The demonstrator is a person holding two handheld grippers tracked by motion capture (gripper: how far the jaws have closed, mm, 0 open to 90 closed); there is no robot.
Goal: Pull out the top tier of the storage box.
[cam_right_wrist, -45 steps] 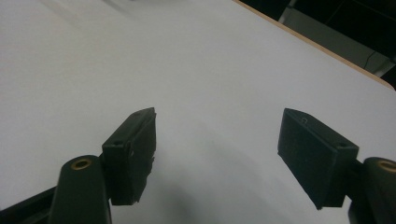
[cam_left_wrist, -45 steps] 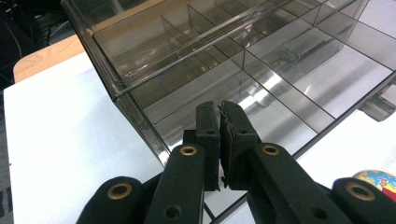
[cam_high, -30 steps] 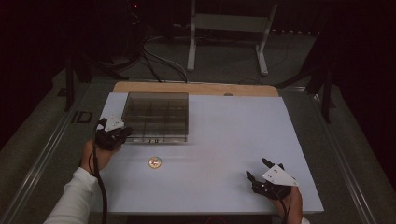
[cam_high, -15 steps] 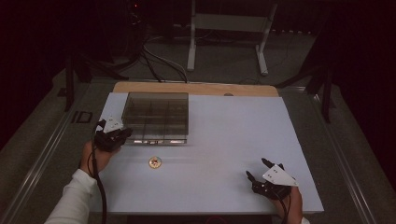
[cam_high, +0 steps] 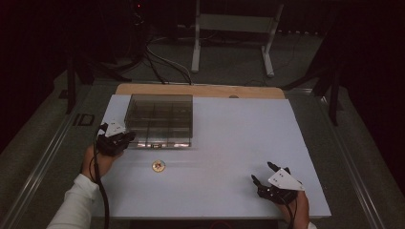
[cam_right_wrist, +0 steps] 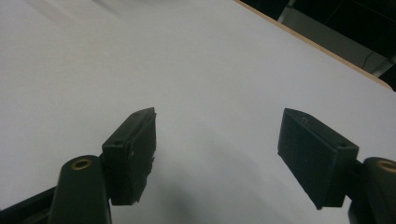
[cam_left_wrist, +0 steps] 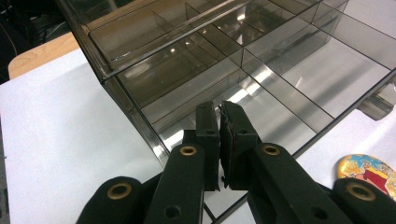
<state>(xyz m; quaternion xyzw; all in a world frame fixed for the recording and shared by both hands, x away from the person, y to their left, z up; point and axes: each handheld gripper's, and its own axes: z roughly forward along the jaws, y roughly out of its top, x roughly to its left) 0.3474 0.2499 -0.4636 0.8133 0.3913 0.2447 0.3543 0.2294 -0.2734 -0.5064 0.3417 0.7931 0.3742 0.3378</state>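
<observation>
Gleaming smoky clear compartment box point(cam_left_wrist: 261, 70), lid ajar, left tongs point(cam_left_wrist: 219, 109) closed empty; right tongs point(cam_right_wrist: 219, 140) wide open.

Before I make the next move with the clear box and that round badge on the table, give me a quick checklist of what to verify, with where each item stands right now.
1. Left hand-held gripper shut: ok, jaws together at the near left corner of the clear box.
2. Something held between its jaws: cannot tell; the box's thin edge may be pinched.
3. Right hand-held gripper open and empty: ok, jaws wide over bare table.
4. Round badge reachable: ok, lying free on the table in front of the box, apart from it.
5. Box compartments free: ok, those that show look empty.
6. Box lid up: cannot tell.
</observation>
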